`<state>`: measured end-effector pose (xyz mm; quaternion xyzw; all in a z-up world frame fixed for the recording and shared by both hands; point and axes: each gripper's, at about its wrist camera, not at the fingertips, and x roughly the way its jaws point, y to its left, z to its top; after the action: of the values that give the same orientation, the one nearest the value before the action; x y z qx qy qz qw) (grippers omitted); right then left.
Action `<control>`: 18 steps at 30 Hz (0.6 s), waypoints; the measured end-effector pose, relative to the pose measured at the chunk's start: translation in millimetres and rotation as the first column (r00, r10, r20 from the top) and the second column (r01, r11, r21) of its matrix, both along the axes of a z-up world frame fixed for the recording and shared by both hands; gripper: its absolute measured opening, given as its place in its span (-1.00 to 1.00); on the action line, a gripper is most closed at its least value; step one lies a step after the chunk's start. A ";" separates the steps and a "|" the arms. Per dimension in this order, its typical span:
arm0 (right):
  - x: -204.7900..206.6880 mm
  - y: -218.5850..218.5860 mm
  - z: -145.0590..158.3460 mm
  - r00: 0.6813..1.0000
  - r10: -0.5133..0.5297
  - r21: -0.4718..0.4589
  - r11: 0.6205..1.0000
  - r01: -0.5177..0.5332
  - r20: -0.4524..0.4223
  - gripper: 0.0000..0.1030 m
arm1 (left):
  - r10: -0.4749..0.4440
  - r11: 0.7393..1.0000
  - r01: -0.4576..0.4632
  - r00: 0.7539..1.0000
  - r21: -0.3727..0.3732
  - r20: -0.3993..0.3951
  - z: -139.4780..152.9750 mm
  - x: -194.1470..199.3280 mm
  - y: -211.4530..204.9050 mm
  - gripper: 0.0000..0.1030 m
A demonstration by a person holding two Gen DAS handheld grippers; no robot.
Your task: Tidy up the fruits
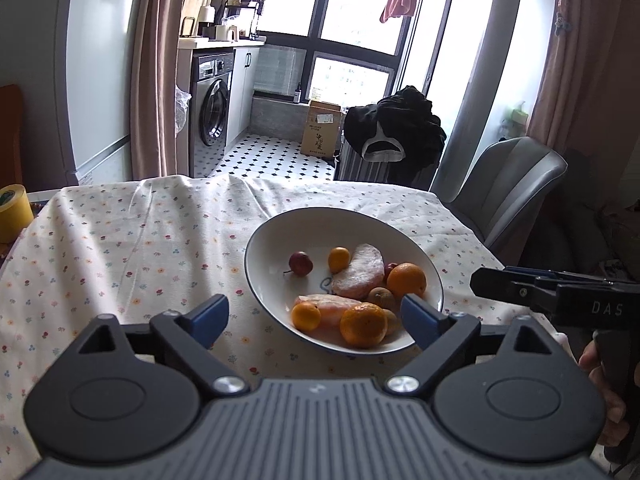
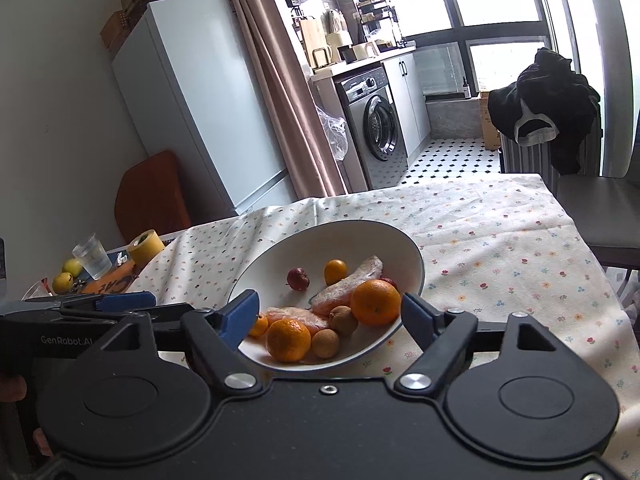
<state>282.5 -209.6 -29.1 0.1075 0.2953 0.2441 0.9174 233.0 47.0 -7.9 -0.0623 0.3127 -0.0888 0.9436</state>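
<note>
A white bowl (image 1: 272,240) with a dark rim sits on the flowered tablecloth (image 1: 132,240). It holds several oranges (image 1: 363,325), two wrapped pomelo pieces (image 1: 358,270), a dark red fruit (image 1: 300,263) and small brown fruits (image 1: 381,295). My left gripper (image 1: 316,318) is open and empty, just before the bowl's near rim. My right gripper (image 2: 330,314) is open and empty, its fingers either side of the bowl's (image 2: 360,236) near part, above the oranges (image 2: 375,302). The right gripper also shows at the right edge of the left wrist view (image 1: 520,286).
A yellow tape roll (image 2: 145,247), a glass (image 2: 93,255) and two yellow-green fruits (image 2: 63,281) lie at the table's left end. A grey chair (image 1: 508,184) stands at the far right corner. A fridge (image 2: 192,96) and washing machine (image 2: 376,124) are behind.
</note>
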 end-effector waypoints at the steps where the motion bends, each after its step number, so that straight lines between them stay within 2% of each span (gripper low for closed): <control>1: -2.4 -1.9 0.9 1.000 -0.003 -0.001 1.000 0.003 0.003 0.62 | -0.002 1.000 0.002 1.000 -0.003 0.002 0.9 -1.8 -0.5 0.78; 4: -10.3 -6.3 4.4 1.000 -0.014 -0.008 1.000 0.015 0.016 0.85 | -0.016 1.000 0.016 1.000 -0.010 0.008 3.7 -8.0 -2.1 0.79; 7: -20.8 -10.6 9.2 0.999 -0.035 -0.018 0.999 0.036 0.037 0.99 | -0.024 1.000 0.025 1.000 -0.010 0.013 5.8 -14.3 -3.3 0.80; 18: -52.0 -21.1 17.9 0.993 -0.106 -0.057 0.992 0.108 0.043 1.00 | -0.039 0.999 0.039 0.999 -0.018 0.008 12.9 -36.0 -3.3 0.95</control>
<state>230.5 -230.8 -11.2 0.0911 0.2779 0.1877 0.9377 197.0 43.7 5.0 -0.0644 0.3092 -0.1105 0.9424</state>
